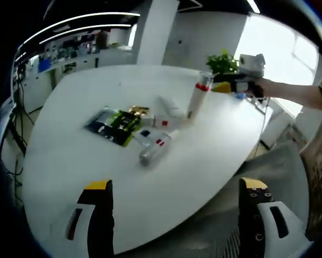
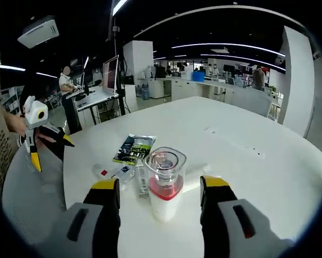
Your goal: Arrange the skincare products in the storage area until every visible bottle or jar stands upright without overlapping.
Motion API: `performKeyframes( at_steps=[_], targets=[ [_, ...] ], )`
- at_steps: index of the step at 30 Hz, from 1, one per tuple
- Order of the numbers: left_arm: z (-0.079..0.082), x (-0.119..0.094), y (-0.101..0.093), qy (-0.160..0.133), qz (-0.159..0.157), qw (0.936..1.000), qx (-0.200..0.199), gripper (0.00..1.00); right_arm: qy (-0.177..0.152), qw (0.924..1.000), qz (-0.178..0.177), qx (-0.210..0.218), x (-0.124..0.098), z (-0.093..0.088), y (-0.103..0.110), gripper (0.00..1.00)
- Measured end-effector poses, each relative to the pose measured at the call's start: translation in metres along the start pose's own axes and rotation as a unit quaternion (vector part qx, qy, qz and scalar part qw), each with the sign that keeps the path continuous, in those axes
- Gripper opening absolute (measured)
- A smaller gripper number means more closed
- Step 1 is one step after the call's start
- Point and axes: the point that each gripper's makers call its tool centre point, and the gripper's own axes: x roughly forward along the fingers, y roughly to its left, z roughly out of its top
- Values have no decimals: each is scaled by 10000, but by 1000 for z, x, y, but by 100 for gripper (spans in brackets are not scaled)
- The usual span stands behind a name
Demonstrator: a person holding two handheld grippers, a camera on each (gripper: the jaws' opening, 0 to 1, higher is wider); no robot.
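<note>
A white bottle (image 2: 164, 201) with a red band and clear cap stands upright on the white table (image 2: 247, 161), between my right gripper's (image 2: 159, 183) open jaws; a gap shows on each side. From the left gripper view the same bottle (image 1: 198, 98) stands right of the product cluster, with the right gripper (image 1: 225, 83) just beyond it. A clear bottle (image 1: 155, 148) lies on its side, beside white tubes (image 1: 170, 107), a gold item (image 1: 138, 111) and green-black sachets (image 1: 115, 126). My left gripper (image 1: 176, 185) hangs open over the table's near edge, short of the cluster, and is also seen as the left gripper (image 2: 52, 152).
The lying bottle (image 2: 142, 180) and sachets (image 2: 134, 148) sit just left of the upright bottle. A chair seat (image 1: 214, 236) is under the left gripper. A green plant (image 1: 223, 62) stands past the table. A person (image 2: 66, 80) and desks with a monitor (image 2: 109, 72) are far behind.
</note>
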Motion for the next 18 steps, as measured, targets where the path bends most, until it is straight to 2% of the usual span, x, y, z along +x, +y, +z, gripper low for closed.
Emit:
performKeyframes(
  at_steps=[10,15,18],
  targets=[
    [-5,2,1,139,38,9999,21,94,-76,9998,166,-95,13,2,-2,44],
    [-9,5,1,238,46,9997,67,95,-220,9995,200,-72,16,6,-2,32],
    [-10,5,0,263,37,9996,122,95,-213,9996,181,-88,15,6,-3,32]
  ],
)
